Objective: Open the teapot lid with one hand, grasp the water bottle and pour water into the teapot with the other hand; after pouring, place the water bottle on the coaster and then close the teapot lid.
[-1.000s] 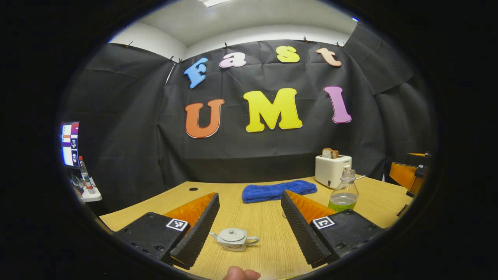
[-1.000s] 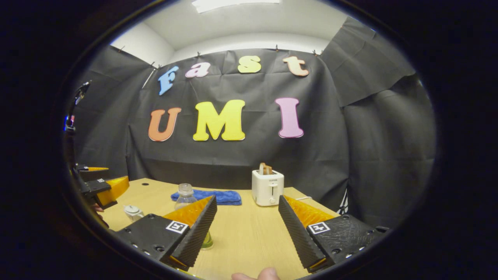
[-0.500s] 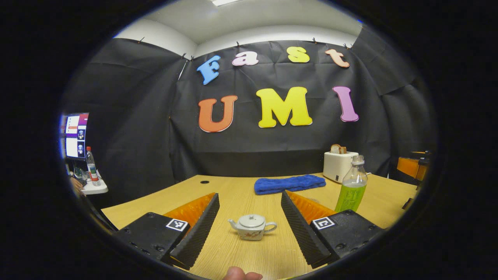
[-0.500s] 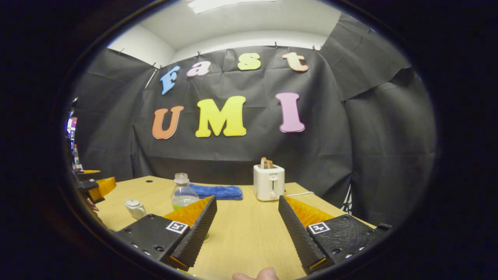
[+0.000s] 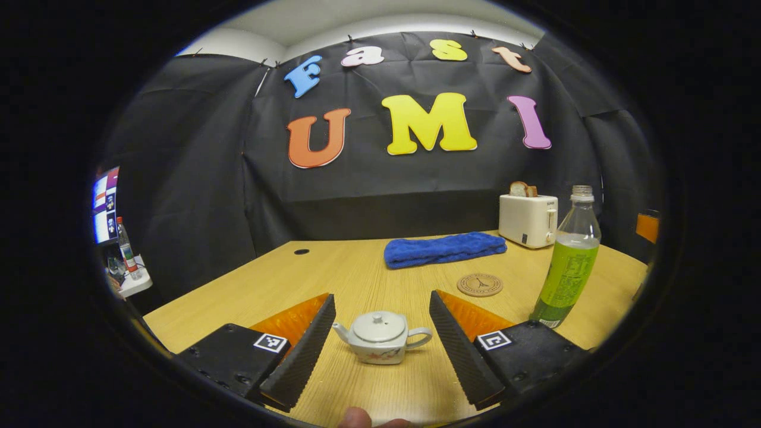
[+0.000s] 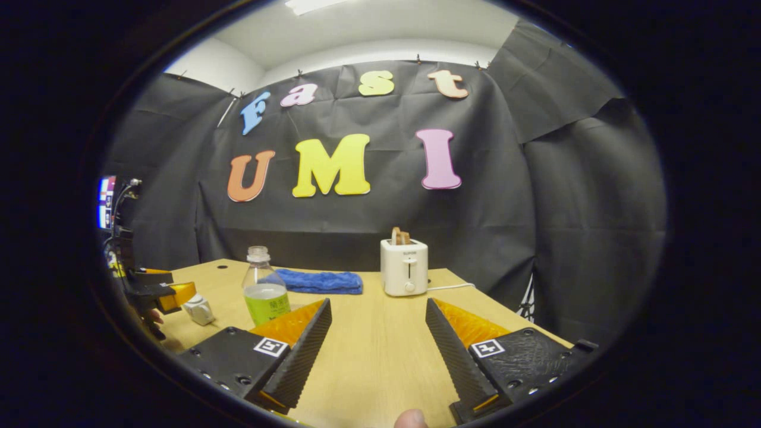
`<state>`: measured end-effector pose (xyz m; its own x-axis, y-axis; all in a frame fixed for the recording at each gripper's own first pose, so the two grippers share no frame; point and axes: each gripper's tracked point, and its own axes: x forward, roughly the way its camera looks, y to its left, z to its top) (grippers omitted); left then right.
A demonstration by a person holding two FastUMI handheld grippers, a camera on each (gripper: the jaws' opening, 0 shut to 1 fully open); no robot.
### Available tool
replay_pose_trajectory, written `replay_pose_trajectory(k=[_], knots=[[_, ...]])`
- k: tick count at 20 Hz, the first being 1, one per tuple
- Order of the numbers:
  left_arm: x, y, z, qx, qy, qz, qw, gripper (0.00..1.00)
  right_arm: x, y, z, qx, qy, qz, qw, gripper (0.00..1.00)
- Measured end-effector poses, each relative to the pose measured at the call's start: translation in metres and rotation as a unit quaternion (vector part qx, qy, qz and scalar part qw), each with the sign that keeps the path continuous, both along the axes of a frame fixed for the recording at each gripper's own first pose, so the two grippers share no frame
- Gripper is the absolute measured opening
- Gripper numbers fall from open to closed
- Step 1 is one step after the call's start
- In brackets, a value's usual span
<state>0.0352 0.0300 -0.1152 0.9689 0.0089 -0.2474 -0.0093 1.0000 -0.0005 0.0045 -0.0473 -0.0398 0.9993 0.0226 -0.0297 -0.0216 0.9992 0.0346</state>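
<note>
A small white teapot [image 5: 380, 337] with its lid on stands on the wooden table [image 5: 357, 279], between the spread fingers of my open left gripper [image 5: 379, 345], which touch nothing. A clear uncapped bottle [image 5: 566, 266] with green liquid stands upright to the right. A round brown coaster [image 5: 480, 284] lies behind the teapot, left of the bottle. In the right gripper view, my right gripper [image 6: 377, 351] is open over bare table, with the bottle [image 6: 264, 288] to its left. The teapot [image 6: 199, 309] and the left gripper [image 6: 160, 291] sit at the far left.
A folded blue towel [image 5: 443, 249] lies at the back of the table, and a white toaster [image 5: 528, 219] with bread stands to its right. A cable hole [image 5: 301, 251] is at the back left. A side shelf with a bottle [image 5: 126, 252] stands off the table's left.
My left gripper has lowered and moved forward, so the teapot now sits between its fingers and the coaster has come into view. The right gripper shifted slightly; the bottle stands farther to its left.
</note>
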Motion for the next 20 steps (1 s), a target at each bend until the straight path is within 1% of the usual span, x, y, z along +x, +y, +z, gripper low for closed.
replay_pose_trajectory(k=[2,3,4,5,6,7,8,9,10,11,12,13,15,17,20], knots=[[0.009,0.004,-0.005,0.001,0.013,0.005,1.000,0.89,0.002,-0.008,-0.001,0.003,0.002,-0.008,1.000,0.95],[0.013,0.005,-0.009,0.002,0.022,0.005,1.000,0.77,0.004,-0.012,-0.001,0.006,0.003,-0.013,1.000,0.95],[0.016,0.003,-0.015,0.003,0.033,0.004,0.999,0.72,0.005,-0.015,-0.002,0.009,0.004,-0.017,1.000,0.95],[0.017,0.002,-0.020,0.002,0.045,0.002,0.999,0.64,0.007,-0.017,-0.003,0.010,0.006,-0.019,1.000,0.96],[0.017,-0.001,-0.024,0.002,0.053,-0.001,0.999,0.61,0.008,-0.018,-0.005,0.010,0.008,-0.021,1.000,0.95],[0.019,-0.001,-0.025,0.003,0.056,-0.003,0.998,0.58,0.009,-0.019,-0.005,0.010,0.010,-0.021,1.000,0.97],[0.019,0.000,-0.023,0.007,0.054,0.000,0.999,0.55,0.010,-0.018,-0.007,0.010,0.012,-0.020,1.000,0.95],[0.019,0.001,-0.022,0.009,0.053,0.006,0.999,0.49,0.012,-0.017,-0.008,0.009,0.014,-0.018,1.000,0.95],[0.020,0.003,-0.022,0.009,0.053,0.011,0.998,0.45,0.012,-0.017,-0.010,0.007,0.015,-0.016,1.000,0.98],[0.021,0.005,-0.022,0.012,0.052,0.017,0.998,0.34,0.013,-0.016,-0.011,0.005,0.017,-0.015,1.000,0.98],[0.023,0.007,-0.023,0.016,0.053,0.021,0.998,0.28,0.014,-0.016,-0.012,0.004,0.018,-0.015,1.000,0.98],[0.024,0.007,-0.023,0.018,0.053,0.021,0.998,0.18,0.015,-0.016,-0.013,0.004,0.022,-0.015,1.000,0.97],[0.026,0.005,-0.023,0.022,0.052,0.019,0.998,0.08,0.016,-0.012,-0.017,0.004,0.027,-0.009,1.000,0.98],[0.027,0.007,-0.018,0.017,0.044,0.023,0.999,0.04,0.016,-0.006,-0.020,0.008,0.031,0.006,0.999,0.98],[0.028,0.008,-0.004,-0.001,0.028,0.023,0.999,0.03,0.012,0.017,-0.019,0.025,0.032,0.056,0.998,0.96]])
